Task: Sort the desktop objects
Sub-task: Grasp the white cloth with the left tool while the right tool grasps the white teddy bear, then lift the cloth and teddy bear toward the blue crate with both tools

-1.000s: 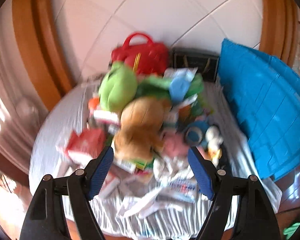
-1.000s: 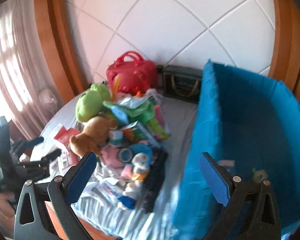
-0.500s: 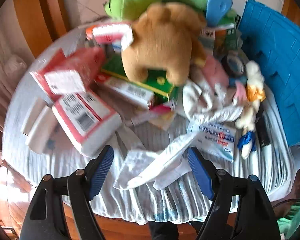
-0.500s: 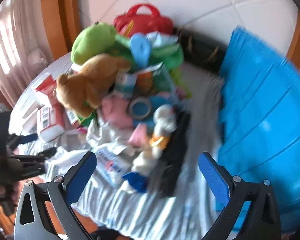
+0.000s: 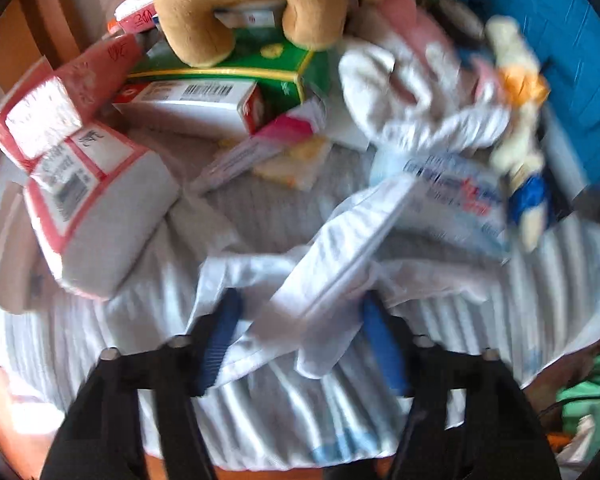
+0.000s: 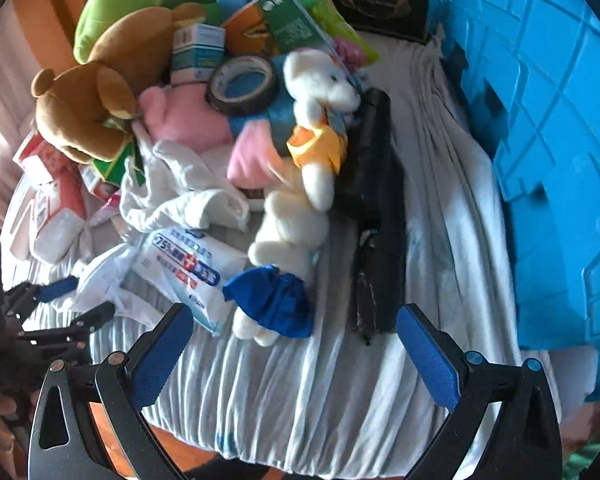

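While the right gripper [image 6: 296,356] hovers open before the white bear [image 6: 300,184], the left gripper [image 5: 300,344] has dropped and now straddles, jaws open, the white plastic bag [image 5: 320,280] beside the wipes pack [image 5: 452,200]; a grasp seems near.

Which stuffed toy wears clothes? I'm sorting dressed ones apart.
The white plush bear: orange top, blue skirt. The brown plush bear and green plush toy look bare.

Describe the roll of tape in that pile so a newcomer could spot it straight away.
Start at the big blue crate on the right, then cross the striped cloth leftwards to the heap of toys. The roll of tape lies near the top, touching the white plush bear on its right, with a pink plush on its left. It is the only dark ring, its hollow centre showing blue.
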Tool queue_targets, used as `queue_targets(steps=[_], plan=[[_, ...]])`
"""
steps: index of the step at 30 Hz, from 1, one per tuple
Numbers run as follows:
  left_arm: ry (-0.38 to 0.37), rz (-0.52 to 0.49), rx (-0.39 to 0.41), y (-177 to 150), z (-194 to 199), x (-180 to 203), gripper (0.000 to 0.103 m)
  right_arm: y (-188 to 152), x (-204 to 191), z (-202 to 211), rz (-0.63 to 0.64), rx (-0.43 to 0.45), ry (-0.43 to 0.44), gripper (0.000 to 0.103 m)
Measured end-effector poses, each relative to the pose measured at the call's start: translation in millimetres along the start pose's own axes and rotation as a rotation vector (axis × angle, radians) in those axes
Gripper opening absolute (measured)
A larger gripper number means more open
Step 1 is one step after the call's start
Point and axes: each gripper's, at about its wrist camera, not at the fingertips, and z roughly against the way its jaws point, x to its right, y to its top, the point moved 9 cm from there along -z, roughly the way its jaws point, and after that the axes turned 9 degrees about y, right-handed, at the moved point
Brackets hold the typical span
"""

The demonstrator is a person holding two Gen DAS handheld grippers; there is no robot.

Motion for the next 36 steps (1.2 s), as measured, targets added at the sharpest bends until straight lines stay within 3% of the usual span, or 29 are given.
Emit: queue_targets(steps=[1, 2, 5, 11, 15, 17, 19, 20, 27, 36], plan=[[-0.002, 0.008, 0.002, 1.6, 0.5, -1.0, 0.027, -1.1, 0.8, -0.7, 0.000, 0.002, -0.001, 0.103], [-0.009, 0.011, 0.001, 3.9, 1.1, -1.1, 0.018, -1.7, 1.2, -1.1, 0.002, 0.006, -0.007, 0.103], [-0.009, 0.037, 0.018, 13.8, 5.5, -3.5, 0.012, -0.1, 0.4, -4.4, 0.004, 0.011, -0.017, 0.103], [0.026, 0.054, 0.128, 38.3, 37.1, -5.7, 0.011, 8.8, -1.0, -23.2, -0.041, -0.015, -0.018, 0.100], [0.026, 0.059, 0.152, 42.9, 47.8, -4.1, 0.011, 15.3, -1.6, -37.6, -0.043, -0.031, -0.031, 0.075], [0.027, 0.064, 0.152, 41.8, 50.7, -3.8, 0.011, 15.3, 0.5, -49.1, -0.054, -0.057, -0.034, 0.067], [0.023, 0.068, 0.155, 39.9, 55.9, -3.2, 0.011, 14.3, 2.9, -57.8, -0.054, -0.074, -0.046, 0.050], [0.031, 0.067, 0.160, 38.7, 60.3, -3.3, 0.011, 13.0, 3.3, -61.3, -0.053, -0.086, -0.044, 0.035], [0.043, 0.095, 0.236, 44.6, 103.6, -16.2, 0.011, 19.6, -10.8, -27.1, -0.040, -0.015, 0.013, 0.027], [0.018, 0.094, 0.405, 114.1, 173.4, 1.5, 0.011, 65.2, -34.3, 70.0, 0.002, 0.212, 0.069, 0.027]])
